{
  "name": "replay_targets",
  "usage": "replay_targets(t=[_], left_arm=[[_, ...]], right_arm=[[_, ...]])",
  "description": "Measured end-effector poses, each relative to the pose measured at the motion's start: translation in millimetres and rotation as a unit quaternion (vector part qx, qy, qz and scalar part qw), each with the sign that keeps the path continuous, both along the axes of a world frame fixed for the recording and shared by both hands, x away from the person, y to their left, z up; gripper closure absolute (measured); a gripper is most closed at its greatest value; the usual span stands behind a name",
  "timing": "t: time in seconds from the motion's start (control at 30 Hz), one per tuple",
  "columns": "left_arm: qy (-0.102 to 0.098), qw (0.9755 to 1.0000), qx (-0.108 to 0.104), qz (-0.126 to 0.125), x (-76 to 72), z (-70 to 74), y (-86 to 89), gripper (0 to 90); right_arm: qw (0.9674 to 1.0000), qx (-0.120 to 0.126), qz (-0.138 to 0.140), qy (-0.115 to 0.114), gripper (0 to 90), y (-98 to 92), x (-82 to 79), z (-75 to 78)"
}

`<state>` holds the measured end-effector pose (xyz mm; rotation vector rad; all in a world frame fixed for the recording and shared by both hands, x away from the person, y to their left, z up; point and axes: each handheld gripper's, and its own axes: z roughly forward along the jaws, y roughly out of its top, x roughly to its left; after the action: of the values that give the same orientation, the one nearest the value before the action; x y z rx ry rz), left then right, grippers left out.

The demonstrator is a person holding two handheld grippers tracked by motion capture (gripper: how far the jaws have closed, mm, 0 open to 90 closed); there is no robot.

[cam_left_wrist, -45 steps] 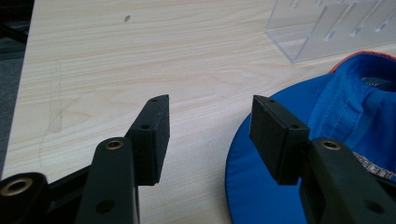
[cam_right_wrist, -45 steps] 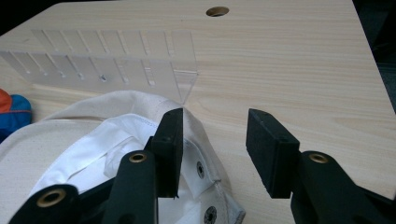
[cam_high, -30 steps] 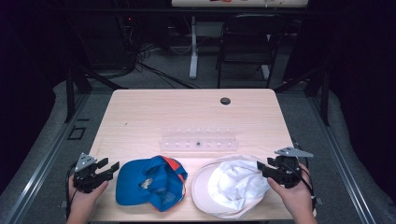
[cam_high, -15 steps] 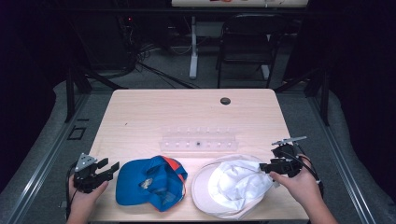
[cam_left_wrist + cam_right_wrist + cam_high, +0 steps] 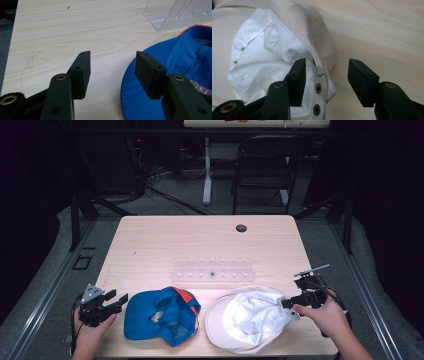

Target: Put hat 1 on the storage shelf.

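A blue cap [image 5: 160,317] with orange trim lies upside down at the table's front left. A white cap [image 5: 250,320] lies upside down to its right. My left gripper [image 5: 120,301] stands open just left of the blue cap's brim [image 5: 140,100], and nothing is between its jaws [image 5: 112,56]. My right gripper [image 5: 286,304] is at the white cap's right edge, open. Its jaws have just been opening. In the right gripper view the cap's rear band with its snap strap [image 5: 319,87] lies between the jaws [image 5: 325,62], and the pads do not press on it.
A clear plastic rack [image 5: 212,270] with several slots stands behind the caps at mid-table, and its corner [image 5: 180,12] appears in the left gripper view. A dark grommet [image 5: 241,228] sits near the far edge. A chair [image 5: 265,165] stands beyond the table.
My right gripper has moved left from beside the white cap onto its right edge. The left gripper and both caps have stayed where they were.
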<state>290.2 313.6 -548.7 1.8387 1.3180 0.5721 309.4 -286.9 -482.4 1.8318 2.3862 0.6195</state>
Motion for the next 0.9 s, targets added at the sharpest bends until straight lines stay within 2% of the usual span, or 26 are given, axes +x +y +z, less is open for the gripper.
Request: replay_targets(t=[0.1, 0.17, 0.2, 0.27, 0.33, 0.47, 0.5, 0.57, 0.77, 0.8, 0.87, 0.9], left_arm=[[0.001, 1.0000, 0.000, 0.000, 0.1, -0.2, 0.2, 47.5], [0.003, 1.0000, 0.001, 0.000, 0.2, -0.1, 0.7, 47.5], [0.005, 1.0000, 0.000, -0.001, 0.2, 0.1, 1.1, 47.5], [0.006, 1.0000, -0.001, 0.000, 0.0, 0.5, 1.4, 47.5], [0.005, 1.0000, 0.000, 0.000, -0.2, 0.8, 1.5, 47.5], [0.005, 1.0000, 0.000, 0.001, -0.1, 0.8, 1.9, 47.5], [0.004, 1.0000, 0.000, 0.002, 0.1, 0.7, 2.2, 47.4], [0.003, 1.0000, -0.002, 0.001, 0.2, 0.4, 2.7, 47.5], [0.000, 1.0000, -0.004, 0.004, 0.1, 0.1, 2.7, 47.4], [-0.002, 1.0000, -0.004, 0.005, 0.1, -0.1, 2.4, 47.5], [-0.002, 1.0000, -0.002, 0.005, -0.2, 0.2, 2.3, 47.5], [-0.002, 1.0000, -0.002, 0.005, -0.2, 0.3, 2.3, 47.5]], right_arm=[[0.9999, 0.008, -0.004, 0.008, 51.3, -0.2, 1.1, -2.2], [0.9996, 0.006, -0.002, 0.028, 51.4, -0.6, 2.6, -3.8], [0.9992, 0.013, -0.010, 0.038, 52.1, -0.5, 3.4, -6.0], [0.9981, 0.019, -0.020, 0.055, 56.2, 0.7, 4.8, -8.3], [0.9974, 0.023, -0.017, 0.066, 59.7, 0.4, 6.1, -9.0], [0.9963, 0.034, -0.027, 0.074, 67.4, 1.1, 7.5, -10.6], [0.9964, 0.027, -0.022, 0.078, 69.9, 1.5, 8.1, -10.1], [0.9962, 0.027, -0.021, 0.080, 72.7, 1.6, 8.3, -8.5], [0.9966, 0.017, -0.027, 0.076, 77.7, 5.2, 6.8, -3.3], [0.9965, 0.004, -0.023, 0.081, 78.8, 7.6, 6.4, -1.4], [0.9966, -0.002, -0.019, 0.081, 79.2, 8.9, 6.1, -0.5], [0.9968, -0.015, -0.022, 0.075, 79.8, 12.9, 4.8, 0.9]])
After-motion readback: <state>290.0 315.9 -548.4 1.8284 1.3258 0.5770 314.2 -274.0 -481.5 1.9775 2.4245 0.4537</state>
